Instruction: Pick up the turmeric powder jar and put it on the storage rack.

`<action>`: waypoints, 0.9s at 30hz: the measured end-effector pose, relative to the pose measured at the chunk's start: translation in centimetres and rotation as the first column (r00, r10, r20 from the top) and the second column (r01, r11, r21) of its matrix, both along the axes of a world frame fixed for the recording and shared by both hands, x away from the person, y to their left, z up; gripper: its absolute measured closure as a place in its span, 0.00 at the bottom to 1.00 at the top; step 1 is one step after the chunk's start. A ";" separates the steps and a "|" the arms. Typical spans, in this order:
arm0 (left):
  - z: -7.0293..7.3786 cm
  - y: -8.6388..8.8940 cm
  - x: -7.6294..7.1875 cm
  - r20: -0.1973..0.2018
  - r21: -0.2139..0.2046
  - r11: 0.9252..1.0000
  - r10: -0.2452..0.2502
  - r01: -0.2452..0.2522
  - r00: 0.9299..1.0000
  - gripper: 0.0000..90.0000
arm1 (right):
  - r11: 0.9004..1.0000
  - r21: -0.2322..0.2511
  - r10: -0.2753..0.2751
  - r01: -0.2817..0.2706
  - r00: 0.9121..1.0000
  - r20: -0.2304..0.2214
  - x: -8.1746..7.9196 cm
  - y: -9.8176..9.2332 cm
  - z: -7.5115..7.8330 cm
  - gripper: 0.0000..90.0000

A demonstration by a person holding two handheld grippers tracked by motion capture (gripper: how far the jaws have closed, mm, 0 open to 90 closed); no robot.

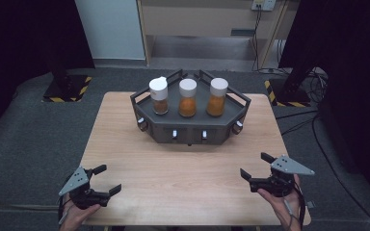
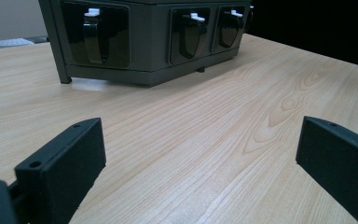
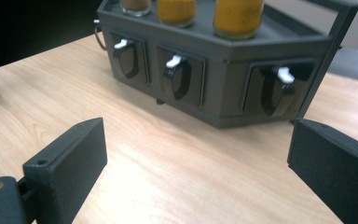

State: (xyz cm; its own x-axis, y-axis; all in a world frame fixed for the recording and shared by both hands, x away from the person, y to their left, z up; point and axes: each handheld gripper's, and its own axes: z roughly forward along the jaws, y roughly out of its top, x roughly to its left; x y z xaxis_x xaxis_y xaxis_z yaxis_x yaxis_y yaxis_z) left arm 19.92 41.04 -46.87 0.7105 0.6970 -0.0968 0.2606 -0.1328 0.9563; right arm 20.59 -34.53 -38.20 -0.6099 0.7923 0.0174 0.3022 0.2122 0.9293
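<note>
- The left gripper (image 1: 107, 179) sits at the near left corner of the table (image 1: 183, 168), jaws spread wide, nothing between them and nothing touched; in the left gripper view only bare wood lies between the two black fingers (image 2: 65, 163).
- The right gripper (image 1: 256, 166) is near the near right edge, jaws likewise wide apart and empty; in the right gripper view its fingers (image 3: 70, 158) frame bare tabletop.
- The rack (image 1: 190, 129) stands at the far middle of the table, well apart from both grippers, with three jars (image 1: 188, 98) of orange-brown powder upright in a row on top, white caps on.
- Its front faces carry small levers (image 3: 176, 61) with white tips.
- The left gripper view cuts off the rack's top, so the jars are out of frame there; the right gripper view crops the jars at the glass, hiding the caps.
- Both hands are partly cut off by the high view's bottom edge.
</note>
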 end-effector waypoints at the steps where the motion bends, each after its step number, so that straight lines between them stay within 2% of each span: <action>1: 0.0 0.0 0.0 0.000 0.001 1.000 0.000 0.000 1.000 0.00 | 1.000 0.004 -0.003 0.003 1.000 -0.004 -0.1 0.0 -0.3 0.05; 6: 0.0 0.0 0.0 0.001 0.000 1.000 0.001 -0.001 1.000 0.00 | 1.000 0.020 -0.008 0.008 1.000 -0.016 -0.6 -0.3 -1.5 0.05; 9: 0.0 0.0 0.0 0.002 0.000 1.000 0.000 0.000 1.000 0.00 | 1.000 0.007 -0.009 0.009 1.000 -0.022 -0.8 -0.2 -1.8 0.06; 15: 0.0 0.0 -0.1 0.006 0.001 1.000 0.000 0.000 1.000 0.00 | 1.000 0.019 -0.004 0.004 1.000 -0.027 -0.8 -0.4 -2.8 0.06; 27: 0.1 0.0 -0.2 0.018 0.006 1.000 -0.007 0.007 1.000 0.00 | 1.000 0.013 0.011 -0.010 0.999 -0.034 -0.4 -0.5 -3.9 0.06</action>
State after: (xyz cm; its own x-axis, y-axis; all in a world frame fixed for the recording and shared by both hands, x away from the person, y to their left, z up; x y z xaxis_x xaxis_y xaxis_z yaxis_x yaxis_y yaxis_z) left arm 19.73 41.01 -46.76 0.7170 0.6925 -0.0796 0.2424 -0.1406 0.9599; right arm 20.19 -34.98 -42.09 -0.6171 0.7854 0.0485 0.3318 0.2038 0.9211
